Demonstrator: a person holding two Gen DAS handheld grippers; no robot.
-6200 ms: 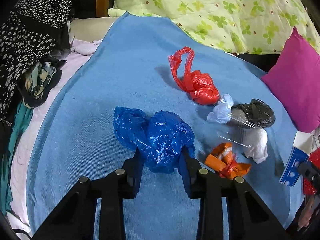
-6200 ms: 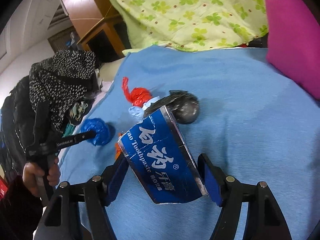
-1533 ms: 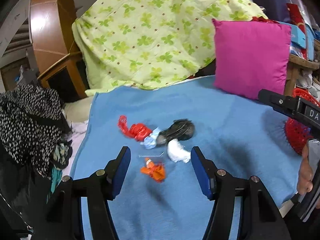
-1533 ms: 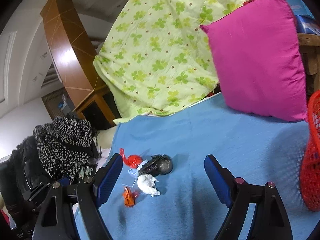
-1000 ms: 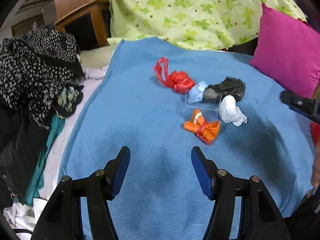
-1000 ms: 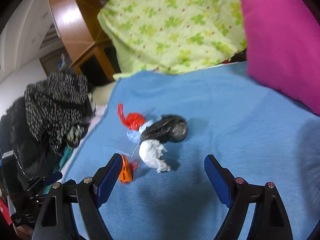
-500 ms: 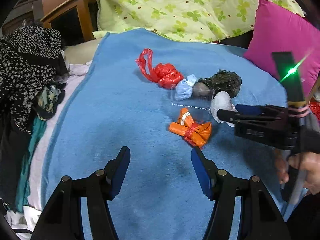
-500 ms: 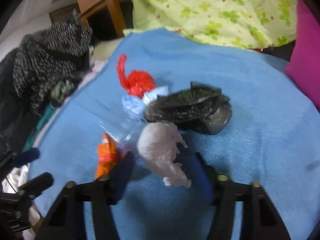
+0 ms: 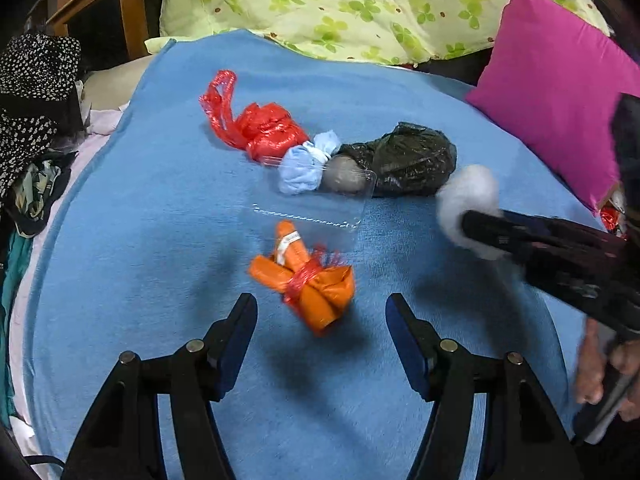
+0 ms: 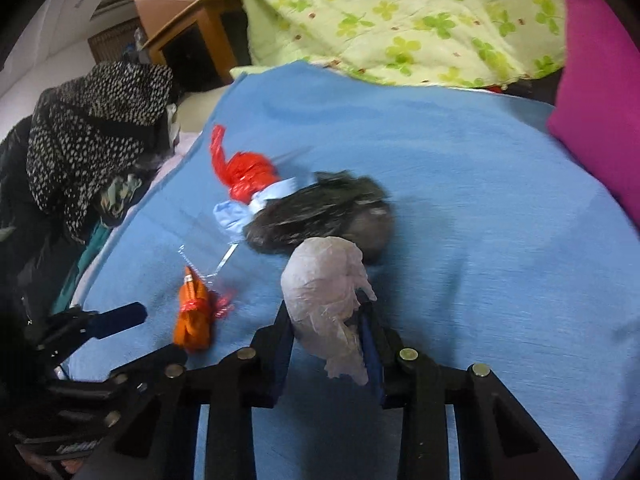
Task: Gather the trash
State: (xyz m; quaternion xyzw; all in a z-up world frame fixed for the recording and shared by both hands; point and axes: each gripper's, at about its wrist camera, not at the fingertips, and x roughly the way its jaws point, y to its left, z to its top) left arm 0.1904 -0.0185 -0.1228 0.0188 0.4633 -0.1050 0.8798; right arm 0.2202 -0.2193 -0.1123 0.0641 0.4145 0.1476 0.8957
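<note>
A blue blanket (image 9: 168, 184) covers the bed; magenta pillow (image 9: 560, 92) right; wooden cabinet (image 9: 108, 4) behind.

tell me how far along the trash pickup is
In hand: the right gripper is shut on the white bag. Left gripper is open near the orange wrapper. Left on the blanket: red bag, pale blue bag, black bag, clear plastic.

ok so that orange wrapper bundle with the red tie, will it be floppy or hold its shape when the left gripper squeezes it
The orange bundle looks like thin crinkled wrapper cinched by a red tie, so it will probably crush rather than stay stiff. It seems light for its size. Lying on the soft blue blanket between the open left gripper jaws, it might slide if nudged.
</note>
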